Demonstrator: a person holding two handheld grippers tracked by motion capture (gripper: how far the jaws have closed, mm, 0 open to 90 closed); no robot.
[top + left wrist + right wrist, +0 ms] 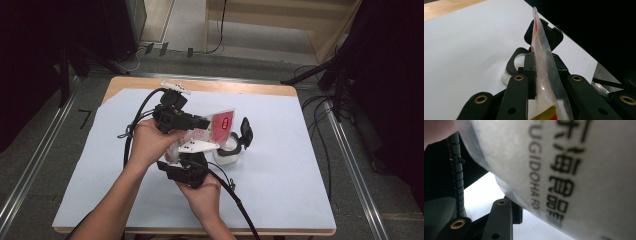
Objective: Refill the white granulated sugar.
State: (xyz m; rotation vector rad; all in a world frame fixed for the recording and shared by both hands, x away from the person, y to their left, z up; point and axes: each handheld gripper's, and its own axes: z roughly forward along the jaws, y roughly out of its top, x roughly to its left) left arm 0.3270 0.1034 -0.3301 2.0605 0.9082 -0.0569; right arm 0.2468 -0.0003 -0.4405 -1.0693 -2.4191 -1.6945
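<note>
Left tongs clamped on a pouch's edge, right tongs gripping the pouch's lower end, both holding it just above the tabletop beside a black-lidded jar.

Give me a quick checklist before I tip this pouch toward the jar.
1. Left tongs clamped on the plastic pouch: ok.
2. Right tongs gripping the pouch's lower end: cannot tell; the pouch hides the pads.
3. Jar upright on the white sheet: ok.
4. Jar's black flip lid open: ok.
5. Pouch top open: cannot tell.
6. Pouch mouth above the jar opening: not ok, it looks offset.
</note>
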